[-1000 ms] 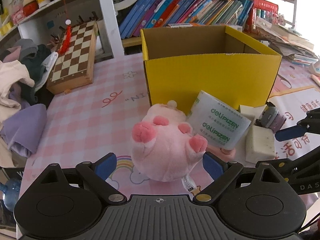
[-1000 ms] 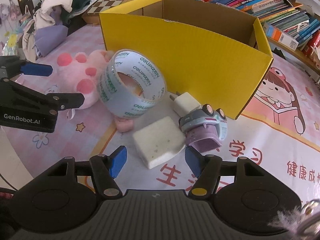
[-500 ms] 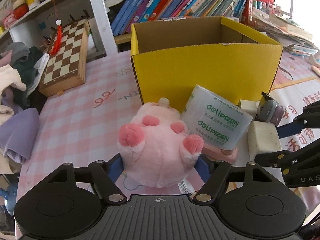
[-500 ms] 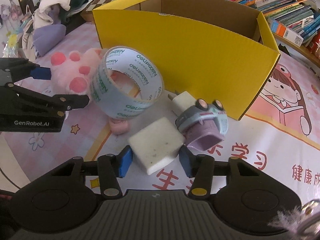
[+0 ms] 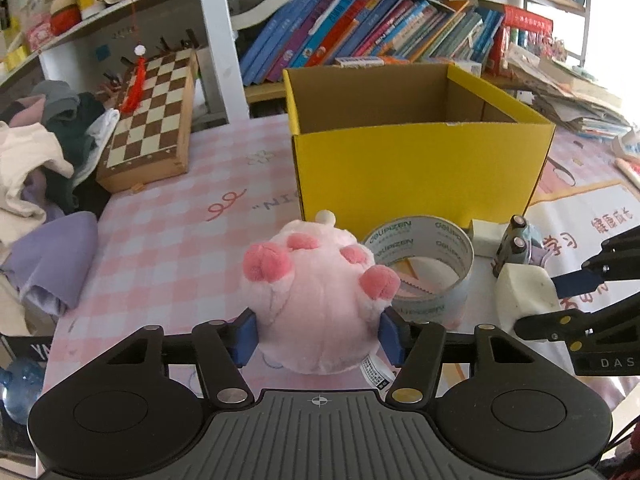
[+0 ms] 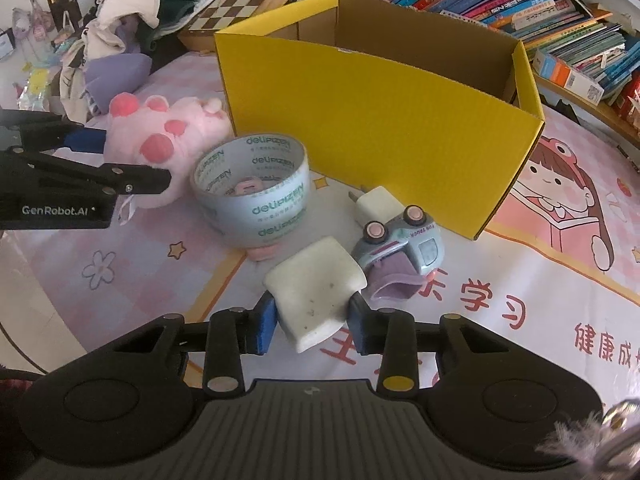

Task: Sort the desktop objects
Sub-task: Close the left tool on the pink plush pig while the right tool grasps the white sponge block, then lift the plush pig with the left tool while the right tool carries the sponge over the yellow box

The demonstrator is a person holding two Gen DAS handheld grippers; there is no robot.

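A pink plush toy (image 5: 316,292) lies on the table mat in front of a yellow cardboard box (image 5: 416,172). My left gripper (image 5: 318,336) has its blue pads pressed into the plush's sides, and its jaws are still closing. My right gripper (image 6: 312,328) is shut on a white spongy block (image 6: 316,292), squeezed between the pads. A clear tape roll (image 6: 276,208) lies flat between the plush (image 6: 168,140) and the block. A small toy car (image 6: 404,244) and a white charger (image 6: 376,204) sit just beyond the block. The box (image 6: 380,100) stands open-topped.
A wooden chessboard (image 5: 148,120) leans at the back left beside a pile of clothes (image 5: 36,160). Shelves of books (image 5: 360,40) run behind the box, with stacked papers (image 5: 568,96) at the right. A small pink item (image 6: 262,254) pokes out under the tape roll.
Both grippers went from open to closed: the left onto the plush, the right onto the white block. The tape roll, earlier leaning on its edge, now lies flat.
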